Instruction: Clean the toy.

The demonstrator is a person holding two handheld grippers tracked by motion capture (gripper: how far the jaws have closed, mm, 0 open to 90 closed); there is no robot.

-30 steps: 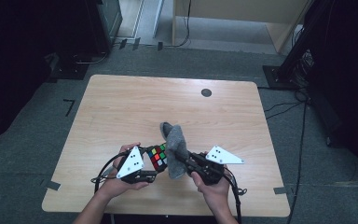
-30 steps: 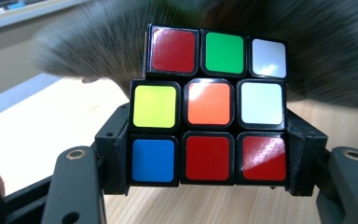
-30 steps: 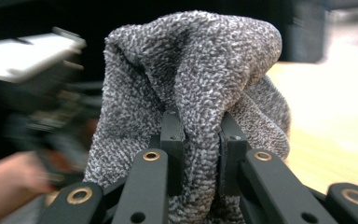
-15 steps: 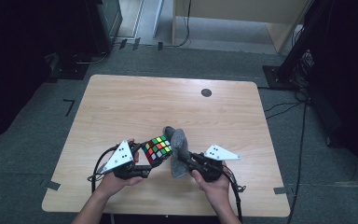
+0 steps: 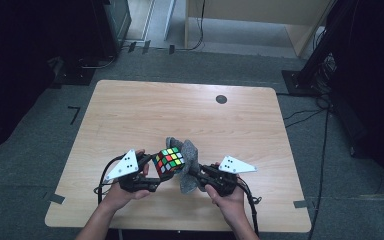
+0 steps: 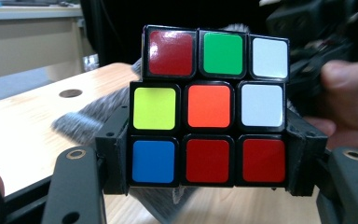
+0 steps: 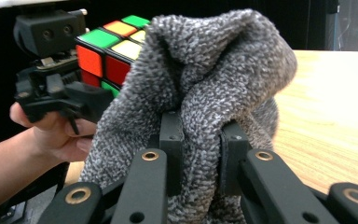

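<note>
A scrambled colour cube (image 5: 169, 161) is held above the table's near edge, and my left gripper (image 5: 152, 172) is shut on its lower layer. In the left gripper view the cube (image 6: 209, 126) sits between the two black jaws, its face of red, green, white, yellow, orange and blue squares turned to the camera. My right gripper (image 5: 194, 176) is shut on a grey knitted cloth (image 5: 187, 165), which presses against the cube's right side. The cloth (image 7: 205, 102) bunches up over the jaws in the right gripper view, with the cube (image 7: 112, 51) behind it at upper left.
The wooden table (image 5: 180, 115) has a dark round hole (image 5: 221, 99) near its far edge. Both hands work close to the near edge. Dark equipment and cables stand on the floor around the table.
The cube has turned in the left gripper, so a different face shows from above. The cloth has come down from standing upright and now lies against the cube's side.
</note>
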